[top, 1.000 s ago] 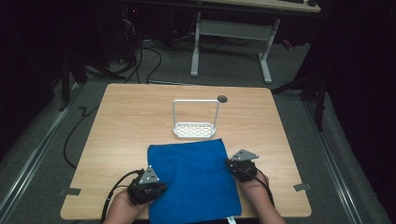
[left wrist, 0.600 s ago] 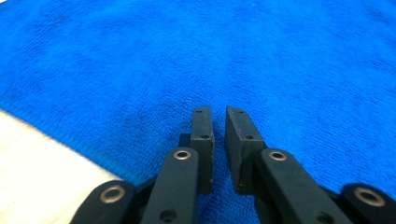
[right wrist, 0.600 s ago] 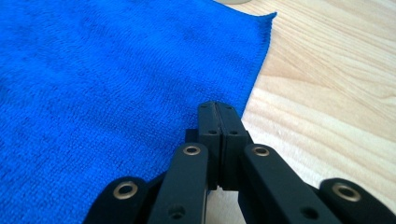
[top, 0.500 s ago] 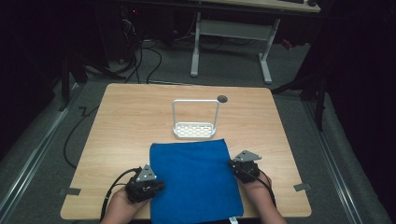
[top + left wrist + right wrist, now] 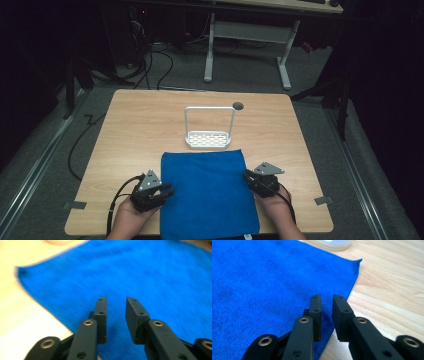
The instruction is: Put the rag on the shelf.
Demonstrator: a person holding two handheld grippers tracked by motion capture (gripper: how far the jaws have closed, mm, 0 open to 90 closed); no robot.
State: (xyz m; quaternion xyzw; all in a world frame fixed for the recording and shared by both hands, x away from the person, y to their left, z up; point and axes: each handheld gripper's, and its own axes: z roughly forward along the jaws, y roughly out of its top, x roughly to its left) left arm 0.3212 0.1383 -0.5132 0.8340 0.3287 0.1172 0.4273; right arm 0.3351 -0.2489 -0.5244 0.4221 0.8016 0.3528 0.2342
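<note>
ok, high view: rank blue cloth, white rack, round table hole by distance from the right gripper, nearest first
From the right gripper:
1. blue cloth, right at the jaws, its right edge beside them.
2. white rack, past the cloth's far edge, mid-table.
3. round table hole, farthest, behind the rack near the far edge.

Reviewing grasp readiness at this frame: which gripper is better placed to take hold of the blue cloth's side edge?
Right, by a small margin. The right gripper has its jaws slightly apart straddling the blue cloth edge. The left gripper sits over the cloth's interior, its edge off to one side, in a blurred view.
</note>
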